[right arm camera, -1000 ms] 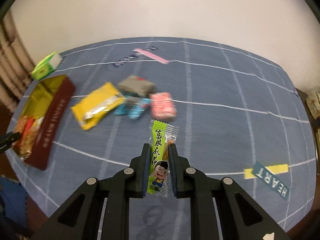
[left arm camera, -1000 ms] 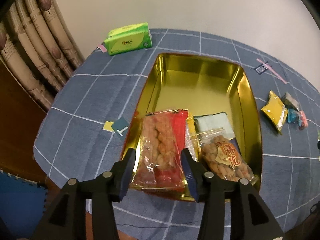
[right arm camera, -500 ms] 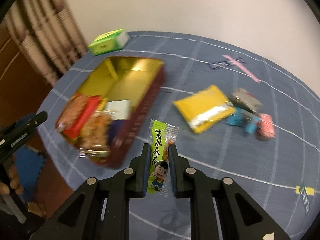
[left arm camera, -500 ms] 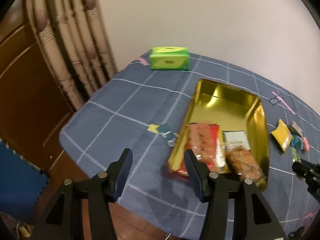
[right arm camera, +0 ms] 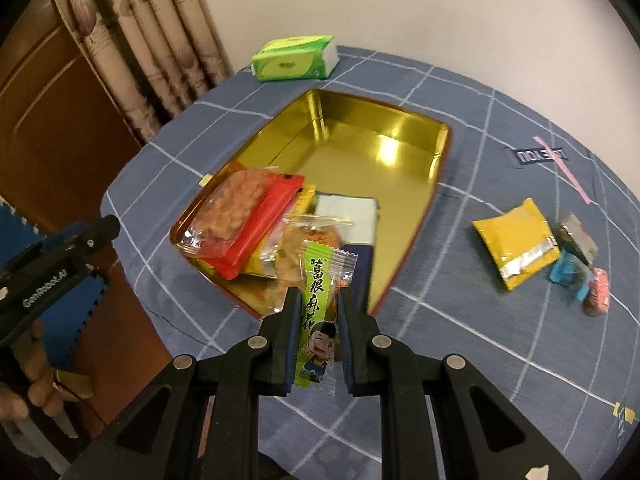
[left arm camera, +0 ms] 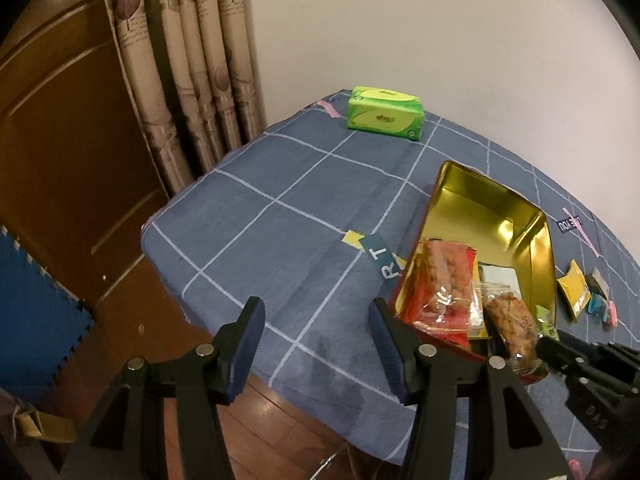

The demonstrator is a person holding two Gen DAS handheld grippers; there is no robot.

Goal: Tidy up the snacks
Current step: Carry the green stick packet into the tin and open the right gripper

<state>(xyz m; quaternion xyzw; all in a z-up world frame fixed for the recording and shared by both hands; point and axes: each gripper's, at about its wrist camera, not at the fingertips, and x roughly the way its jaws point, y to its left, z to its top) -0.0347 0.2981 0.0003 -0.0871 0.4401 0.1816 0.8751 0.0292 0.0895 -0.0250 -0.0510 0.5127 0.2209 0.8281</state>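
The right gripper (right arm camera: 318, 312) clamps a green snack packet (right arm camera: 318, 312) over the near end of the gold tin (right arm camera: 434, 184), beside its packed snacks; the tin's far half lies bare. The left gripper (left arm camera: 316, 320) hangs open and empty over the tablecloth (left arm camera: 280, 216) left of the tin.

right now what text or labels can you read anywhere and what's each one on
"GenRobot.AI": side of the left gripper.
"RT": label patch on the tablecloth, partly hidden by the tin.
Green snack packet in the right gripper: Chinese characters, not reliably readable.
Dark patch: upside down, blurred.
Green tissue pack: print too small.
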